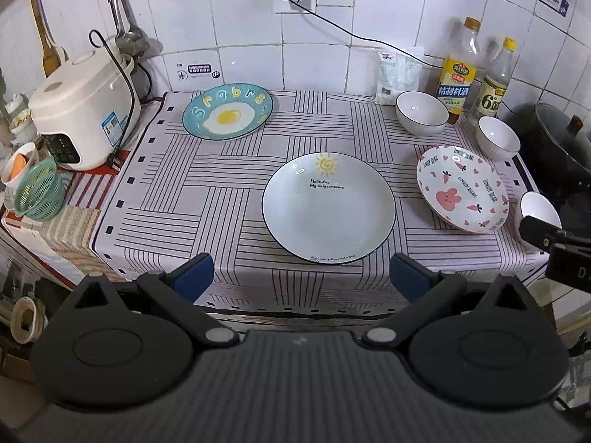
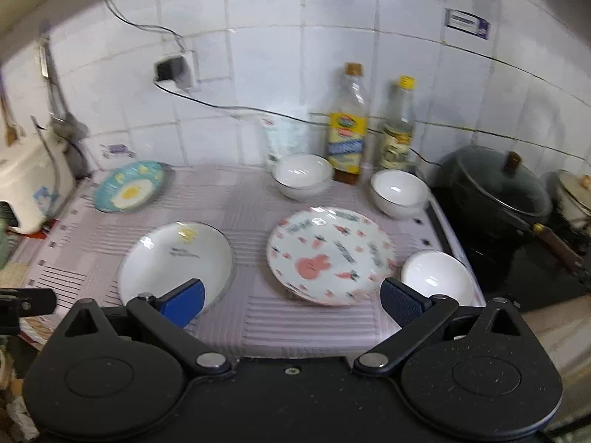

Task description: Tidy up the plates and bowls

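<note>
Bunny plate (image 2: 330, 254) blurred, nearest bowl (image 1: 539, 210) partly hidden, tools empty

A: Where is there open room on the striped-cloth worktop (image 1: 155, 199)?

B: From 7 to 10 o'clock, between the blue egg-pattern plate (image 1: 228, 110) and the white sun-print plate (image 1: 328, 206) at the centre, the cloth is bare. The near edge at 6 o'clock is also free.

A: And what is in the way?

B: At 3 o'clock the pink rabbit-print plate (image 1: 461, 188) sits hemmed by three white ribbed bowls (image 1: 422, 112) (image 1: 498, 137) (image 1: 540, 211). Two clear bottles with yellow labels (image 1: 458, 70) (image 1: 493, 81) line the wall at 1 o'clock. A white rice cooker (image 1: 83, 107) blocks 10 o'clock, and a black lidded pot (image 2: 498, 192) closes the right edge.
</note>
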Demonstrator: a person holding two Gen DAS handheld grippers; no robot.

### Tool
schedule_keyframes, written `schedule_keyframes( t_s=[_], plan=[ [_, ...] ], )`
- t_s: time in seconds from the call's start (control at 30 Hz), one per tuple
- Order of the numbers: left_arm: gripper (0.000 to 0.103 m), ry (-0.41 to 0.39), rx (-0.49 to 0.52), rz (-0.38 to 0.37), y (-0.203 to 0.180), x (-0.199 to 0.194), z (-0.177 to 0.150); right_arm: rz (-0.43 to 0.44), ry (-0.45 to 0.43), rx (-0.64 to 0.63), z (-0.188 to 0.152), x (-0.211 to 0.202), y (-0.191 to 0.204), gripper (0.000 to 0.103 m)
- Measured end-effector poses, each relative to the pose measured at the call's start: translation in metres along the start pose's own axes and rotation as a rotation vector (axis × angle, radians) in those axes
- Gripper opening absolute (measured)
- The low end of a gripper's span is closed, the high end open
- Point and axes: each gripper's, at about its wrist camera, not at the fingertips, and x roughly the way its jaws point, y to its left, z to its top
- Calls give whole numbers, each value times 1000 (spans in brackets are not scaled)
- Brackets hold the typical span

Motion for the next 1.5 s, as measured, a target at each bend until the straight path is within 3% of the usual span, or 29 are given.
schedule_keyframes(
  t_s=[0.17,0.23,0.4,0.5,0.7,0.77,0.87,0.97,1.03,1.13,1.27,1.3,1.37,1.47,1.5],
  plan=[
    [103,-19,-31,-2,10,5,13,197,-137,30,2,7,-5,103],
    [101,-33,-41,26,14,10,22,236,-145,0,5,16,-1,103],
    [100,26,-24,12,23,41,40,286,-45,-78,10,59,11,102],
    [100,93,-52,11,32,72,44,359,15,-58,6,88,16,101],
    [97,199,-112,14,48,146,39,397,112,17,-19,146,26,99],
    [94,225,-106,-20,52,172,36,390,163,84,-28,171,28,91],
    [88,283,-66,-69,56,207,36,396,253,159,-43,204,31,89],
    [75,318,-47,-60,61,237,39,371,256,172,-53,215,42,84],
    [65,346,-46,-74,65,250,44,365,254,194,-57,220,46,74],
    [58,374,-21,-122,67,263,52,341,253,273,-60,222,48,62],
    [45,410,14,-194,69,274,59,298,216,332,-60,223,52,62],
    [38,423,20,-211,70,277,59,291,211,352,-60,224,53,60],
    [33,448,56,-242,68,283,59,268,217,397,-61,226,52,56],
    [32,429,108,-280,66,282,59,214,205,446,-64,228,52,40],
    [31,426,114,-295,68,283,59,197,200,462,-66,227,50,29]
  ],
)
